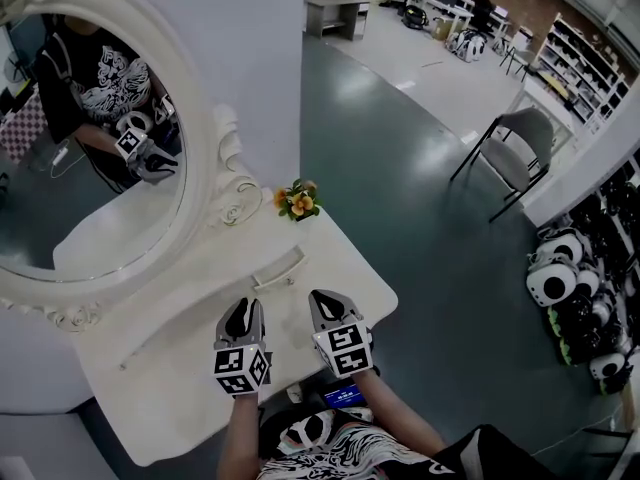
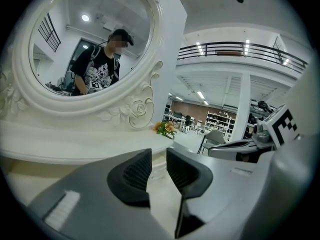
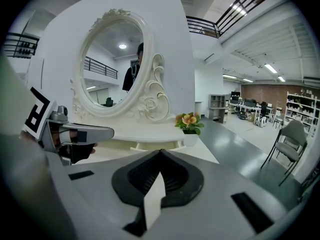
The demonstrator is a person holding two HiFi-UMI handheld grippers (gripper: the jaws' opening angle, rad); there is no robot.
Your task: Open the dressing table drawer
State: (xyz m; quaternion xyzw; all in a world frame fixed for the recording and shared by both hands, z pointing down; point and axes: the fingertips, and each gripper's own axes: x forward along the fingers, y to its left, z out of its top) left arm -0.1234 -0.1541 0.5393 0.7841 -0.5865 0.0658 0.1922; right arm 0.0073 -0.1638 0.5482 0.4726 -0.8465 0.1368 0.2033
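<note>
The white dressing table (image 1: 190, 378) carries a low drawer front with a curved white handle (image 1: 278, 271) under the mirror ledge, and the drawer looks closed. The handle (image 3: 152, 145) lies straight ahead in the right gripper view. My left gripper (image 1: 243, 311) hovers over the tabletop just short of the handle, its jaws open with nothing between them (image 2: 158, 169). My right gripper (image 1: 322, 298) hangs beside it to the right, shut and empty (image 3: 160, 156). Neither gripper touches the handle.
An oval mirror (image 1: 90, 168) in a carved white frame stands at the back. A small pot of orange flowers (image 1: 298, 201) sits on the table's far right corner. A grey chair (image 1: 515, 148) and panda toys (image 1: 560, 278) stand on the floor to the right.
</note>
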